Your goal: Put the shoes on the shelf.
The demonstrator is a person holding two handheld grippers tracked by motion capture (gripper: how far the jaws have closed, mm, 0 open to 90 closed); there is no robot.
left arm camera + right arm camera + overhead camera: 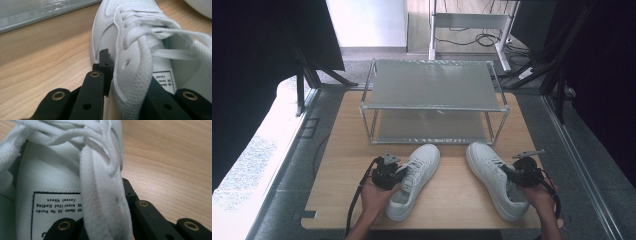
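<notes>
Nearest the lens: padded collar of the left shoe [135, 75] pinched between the black jaws of the left gripper [125, 82], one jaw outside the upper, the other inside by the printed tongue label. Same on the other side: right gripper [105, 220] clenched on the collar edge of the right shoe [95, 202], laces draped loosely over the grip. Both shoes resting on the wooden table [452, 200], toes aimed at the two-tier rack [432, 90], just short of its lower shelf.

Risks, judged from here: thin, soft collar as the only hold, so likely sagging or twisting once lifted, toe dropping and catching the rack's front rail. Loose laces possibly snagging a jaw on release. Depth of bite hard to judge; perhaps shallow enough to slip.
</notes>
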